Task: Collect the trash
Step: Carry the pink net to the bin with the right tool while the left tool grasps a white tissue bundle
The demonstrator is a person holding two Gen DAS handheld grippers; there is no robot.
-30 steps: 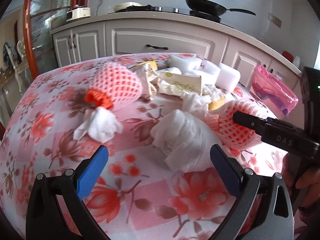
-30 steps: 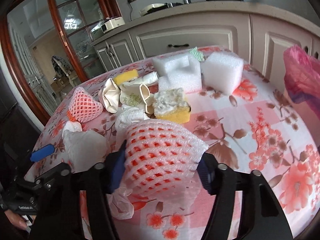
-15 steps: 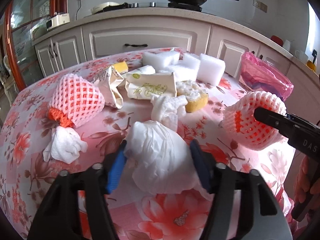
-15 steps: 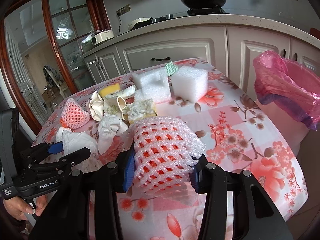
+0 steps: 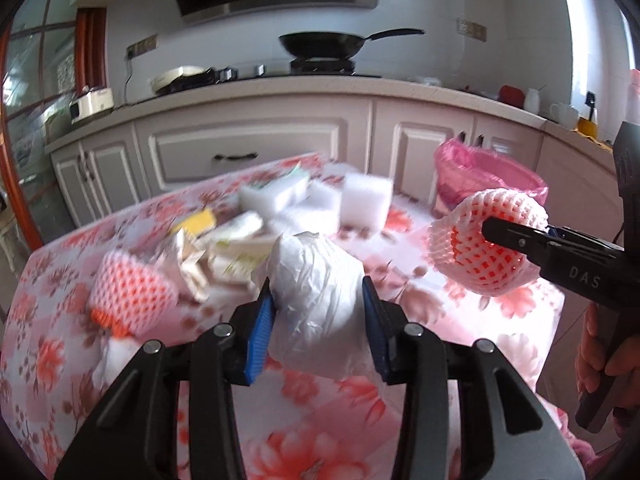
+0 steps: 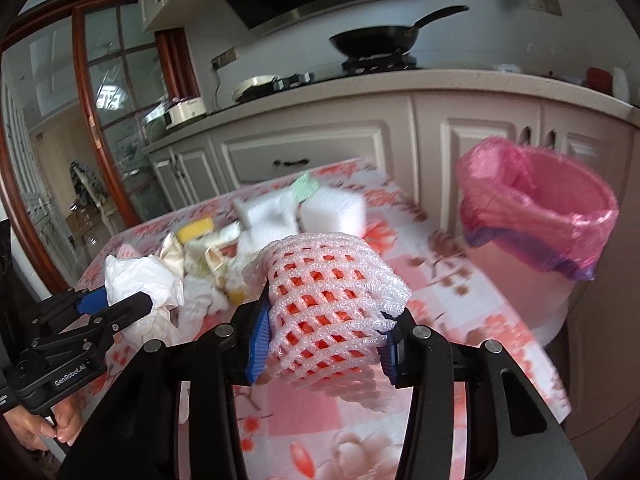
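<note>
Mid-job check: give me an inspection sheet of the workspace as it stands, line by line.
Surface: table under a pink floral cloth.
Job's things: crumpled white bag and foam fruit net, both held; pink-lined bin beside the table's right edge.
Clutter: second foam net, white foam blocks, yellow sponge, wrappers and tissue, blurred.
Grippers: left gripper shut on the white bag, jaws just closing; right gripper shut on the foam fruit net.
Cables: a dark cord running down the wall behind the counter.
Surroundings: counter with a black wok on the hob, cabinets, glass door at left.
</note>
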